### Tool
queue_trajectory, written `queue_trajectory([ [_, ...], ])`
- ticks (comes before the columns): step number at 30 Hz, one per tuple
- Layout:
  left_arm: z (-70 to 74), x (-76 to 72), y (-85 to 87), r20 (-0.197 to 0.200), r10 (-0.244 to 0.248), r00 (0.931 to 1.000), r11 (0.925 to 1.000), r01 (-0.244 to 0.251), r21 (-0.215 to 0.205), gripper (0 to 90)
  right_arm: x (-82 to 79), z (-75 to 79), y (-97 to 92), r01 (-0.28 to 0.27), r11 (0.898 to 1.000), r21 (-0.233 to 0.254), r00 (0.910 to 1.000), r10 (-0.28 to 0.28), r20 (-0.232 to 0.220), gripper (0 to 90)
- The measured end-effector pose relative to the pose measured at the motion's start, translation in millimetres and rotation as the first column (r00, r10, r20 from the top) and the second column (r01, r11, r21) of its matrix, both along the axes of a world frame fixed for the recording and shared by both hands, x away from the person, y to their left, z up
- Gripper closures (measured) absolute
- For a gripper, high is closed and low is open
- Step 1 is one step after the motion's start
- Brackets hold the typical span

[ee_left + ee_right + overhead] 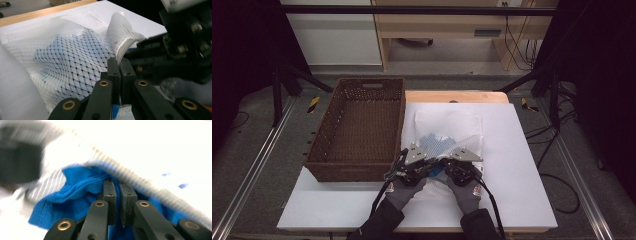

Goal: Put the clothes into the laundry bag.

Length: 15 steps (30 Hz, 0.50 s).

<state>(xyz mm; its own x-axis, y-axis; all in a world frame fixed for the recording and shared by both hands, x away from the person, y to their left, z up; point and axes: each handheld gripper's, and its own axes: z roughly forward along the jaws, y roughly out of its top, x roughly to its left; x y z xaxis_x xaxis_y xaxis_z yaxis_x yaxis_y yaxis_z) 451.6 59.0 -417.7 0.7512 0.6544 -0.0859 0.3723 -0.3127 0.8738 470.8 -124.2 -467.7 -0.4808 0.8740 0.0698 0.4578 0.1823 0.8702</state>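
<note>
Hands: two grey-gloved hands in dark sleeves come in from the near edge of the white table top (512, 165) and meet side by side at its middle, wrists almost touching, both pointing away from the person.

Left gripper (428, 164): held low over the near edge of the white mesh laundry bag (451, 131). Its jaws are pressed together with a fold of the mesh nipped between them, seen up close in the left gripper view (119, 65).

Right gripper (447, 163): just beside the left one, tilted down at the same edge of the bag. Its jaws stand nearly together, with only a thin slit showing, and blue cloth lies right at their tips (117, 185). Whether the pads actually press that cloth I cannot tell; they look clenched.

Bag: lies flat in the middle of the table top, just right of the brown woven basket (357, 130), its near end lifted and rumpled at the grippers.

Blue knit garment (72, 195): sits inside the bag. From above it is a faint blue patch under the mesh (434, 142).

Left gripper view: shows the mesh weave with blue beneath (70, 65), a curled-up flap of the bag's edge, and the dark body of the other gripper close by on the right.

Right gripper view: blurred, but shows the bare blue fabric at the bag's mouth, with the bag's white ribbed rim (130, 172) arching over it.
</note>
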Motion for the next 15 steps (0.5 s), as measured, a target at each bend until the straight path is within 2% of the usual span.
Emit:
queue_trajectory([
  [2, -0.8, -1.1, -2.0, 0.001, -0.006, 1.0, 1.0, 0.006, 0.005, 88.3, 8.1, -5.3, 2.8, 0.04, 0.998, -0.051, 0.9992, -0.04, 0.001, 84.7],
  [3, -1.2, -1.4, -2.5, 0.002, -0.008, 1.0, 0.9999, 0.008, 0.008, 88.3, 8.1, -5.3, 2.8, 0.04, 0.998, -0.051, 0.9992, -0.04, 0.001, 84.7],
  [5, -3.2, -1.3, -2.7, -0.002, -0.008, 1.0, 0.9999, 0.008, 0.009, 88.3, 15.9, -18.0, 6.7, 0.064, 0.992, -0.105, 0.9978, -0.066, -0.013, 83.3],
  [9, -5.3, 0.9, 0.3, -0.008, 0.0, 1.0, 0.9999, 0.0, 0.014, 88.3, 15.8, -17.3, 6.7, 0.055, 0.993, -0.101, 0.9981, -0.058, -0.023, 79.2],
  [10, -6.7, 2.0, 1.9, -0.011, 0.005, 0.9999, 0.9999, -0.004, 0.015, 88.3, 11.4, -12.8, 2.9, 0.026, 0.995, -0.096, 0.9993, -0.028, -0.025, 72.2],
  [11, -6.7, 2.0, 1.9, -0.011, 0.005, 0.9999, 0.9999, -0.004, 0.015, 88.3, 11.4, -12.8, 2.9, 0.026, 0.995, -0.096, 0.9993, -0.028, -0.025, 72.2],
  [14, -9.0, 3.2, 2.8, -0.017, 0.01, 0.9998, 0.9998, -0.01, 0.019, 88.2, -1.0, -1.4, -3.0, -0.027, 0.997, -0.072, 0.9993, 0.025, -0.028, 63.8],
  [15, -9.4, 3.1, 2.6, -0.015, 0.012, 0.9998, 0.9997, -0.012, 0.021, 88.2, -12.5, 7.3, -8.7, -0.054, 0.997, -0.054, 0.9985, 0.054, -0.009, 62.1],
])
